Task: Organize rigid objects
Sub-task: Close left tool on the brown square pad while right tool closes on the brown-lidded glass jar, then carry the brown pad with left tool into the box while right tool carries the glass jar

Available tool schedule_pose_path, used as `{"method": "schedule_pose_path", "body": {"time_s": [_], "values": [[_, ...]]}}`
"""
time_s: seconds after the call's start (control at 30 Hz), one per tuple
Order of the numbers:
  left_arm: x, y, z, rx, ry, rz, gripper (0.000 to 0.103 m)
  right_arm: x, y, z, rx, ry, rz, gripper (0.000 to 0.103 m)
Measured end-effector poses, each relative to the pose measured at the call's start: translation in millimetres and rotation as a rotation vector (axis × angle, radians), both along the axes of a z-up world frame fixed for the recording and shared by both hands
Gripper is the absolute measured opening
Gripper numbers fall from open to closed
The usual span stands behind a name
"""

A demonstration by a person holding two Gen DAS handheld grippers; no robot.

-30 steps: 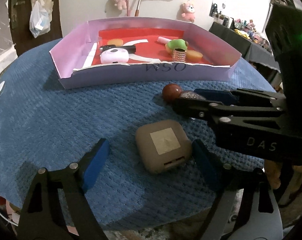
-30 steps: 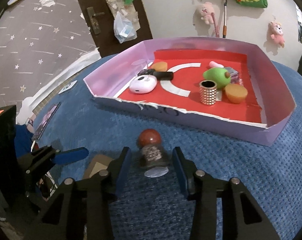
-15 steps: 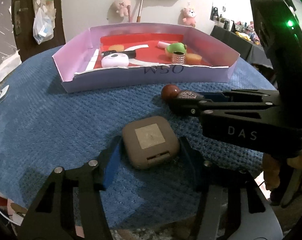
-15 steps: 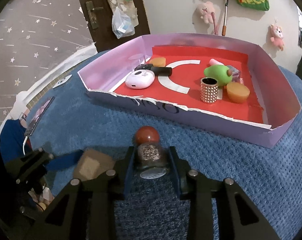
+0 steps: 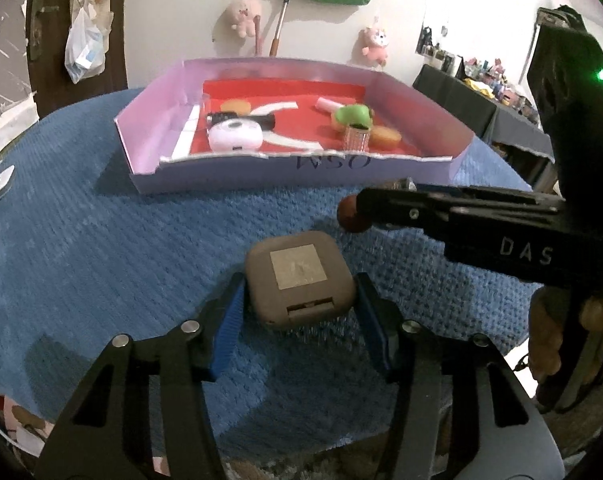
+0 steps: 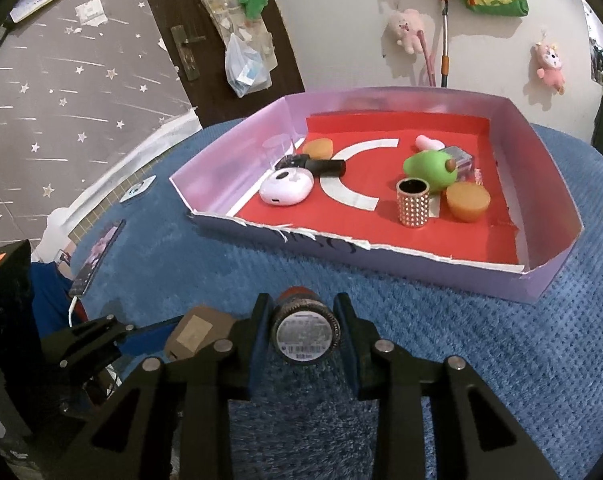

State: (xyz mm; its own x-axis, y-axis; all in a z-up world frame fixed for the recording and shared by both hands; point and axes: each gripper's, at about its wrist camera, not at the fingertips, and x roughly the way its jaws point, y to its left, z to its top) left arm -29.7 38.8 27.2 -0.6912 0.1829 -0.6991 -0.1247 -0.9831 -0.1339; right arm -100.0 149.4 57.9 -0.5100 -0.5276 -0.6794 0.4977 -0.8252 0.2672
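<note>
A brown square case (image 5: 297,268) sits between the blue pads of my left gripper (image 5: 299,292). The jaws are closing and both pads touch its sides; it seems to sit just off the blue cloth. In the right wrist view the same case (image 6: 197,330) shows at lower left. My right gripper (image 6: 303,304) is shut on a small glittery bottle (image 6: 305,330), whose round red cap (image 5: 351,214) points toward the box. The lilac box (image 6: 421,276) with a red floor stands just beyond both grippers.
In the box lie a white earbud case (image 6: 285,188), a green toy (image 6: 429,170), a studded cylinder (image 6: 413,208), two orange pieces and a black item. A phone (image 6: 97,256) rests near the cloth's left edge. A blue cloth (image 5: 101,240) covers the round table.
My left gripper's jaws went from wide apart to closed against the brown case. My right jaws closed on the bottle, which now points more toward the camera.
</note>
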Motion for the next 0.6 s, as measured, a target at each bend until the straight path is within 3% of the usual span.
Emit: {"method": "schedule_pose_path", "body": {"time_s": [0.6], "values": [[-8.7, -8.1, 6.1, 0.003, 0.011, 0.015, 0.05, 1.2, 3.2, 9.3, -0.023, 0.012, 0.003, 0.034]]}}
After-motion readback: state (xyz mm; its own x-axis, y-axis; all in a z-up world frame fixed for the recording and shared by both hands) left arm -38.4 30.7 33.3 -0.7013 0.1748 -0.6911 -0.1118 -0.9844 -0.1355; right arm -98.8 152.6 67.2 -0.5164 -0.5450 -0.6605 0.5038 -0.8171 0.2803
